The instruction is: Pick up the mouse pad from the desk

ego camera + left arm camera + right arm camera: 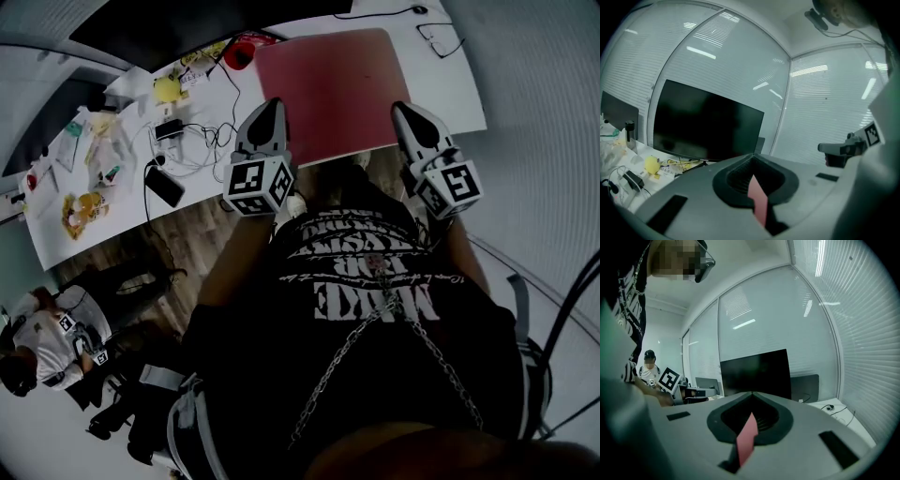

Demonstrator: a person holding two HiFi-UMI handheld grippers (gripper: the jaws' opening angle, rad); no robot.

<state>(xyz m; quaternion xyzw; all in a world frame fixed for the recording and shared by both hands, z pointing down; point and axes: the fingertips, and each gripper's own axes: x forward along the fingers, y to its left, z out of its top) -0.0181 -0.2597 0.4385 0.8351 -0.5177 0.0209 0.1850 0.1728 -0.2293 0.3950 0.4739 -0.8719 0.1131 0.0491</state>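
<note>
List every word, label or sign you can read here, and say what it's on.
No text reads clearly.
Shirt: white lettering, upside down, too blurred.
Monitor: small logo on lower edge, too small.
Packets: print too small.
Marker cubes: coded squares, no words.

Black T-shirt (262,328), white lettering (361,248), silver chain necklace (337,361)

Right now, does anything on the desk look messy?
Yes: the desk is cluttered at the head view's left with tangled cables and packets. The mouse pad looks fine, pinched by the left gripper and right gripper.
</note>
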